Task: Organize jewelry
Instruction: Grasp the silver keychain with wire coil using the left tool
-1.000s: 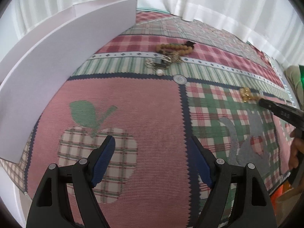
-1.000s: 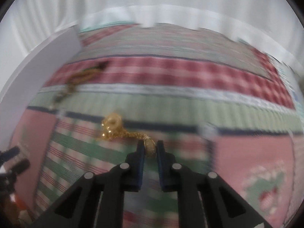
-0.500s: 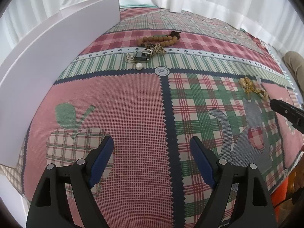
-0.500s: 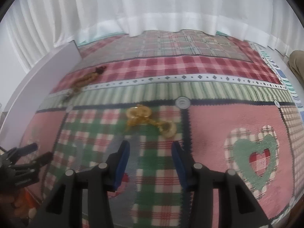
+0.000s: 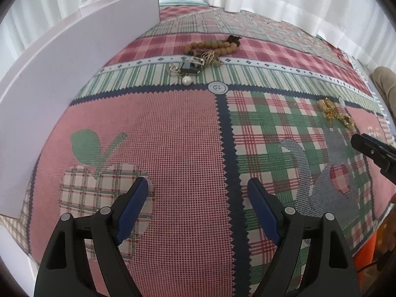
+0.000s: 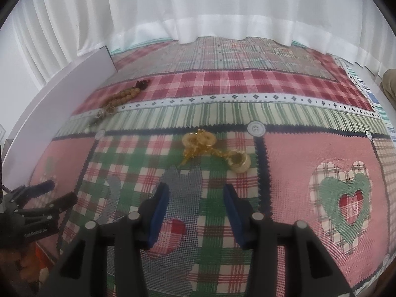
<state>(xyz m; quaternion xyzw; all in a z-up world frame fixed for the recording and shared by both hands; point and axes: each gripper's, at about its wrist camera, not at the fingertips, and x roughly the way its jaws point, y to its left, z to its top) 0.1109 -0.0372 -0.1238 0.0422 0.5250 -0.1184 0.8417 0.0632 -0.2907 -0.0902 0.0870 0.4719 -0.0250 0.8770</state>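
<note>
Right tongs (image 6: 196, 212), having just spread with nothing between them, hover near the gold chain jewelry (image 6: 212, 149) lying on the patchwork cloth (image 6: 284, 163); left tongs (image 5: 196, 210) spread, empty; advisable next: approach the far-left beaded cluster (image 5: 210, 49) squarely.

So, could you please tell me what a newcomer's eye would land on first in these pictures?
Probably the gold jewelry piece, lying loose on the green plaid patch of the patchwork cloth, just beyond the right gripper, whose jaws stand open and empty. Next, farther back towards the white board, the wooden bead bracelet beside a small tangle of trinkets and a single pearl.
</note>
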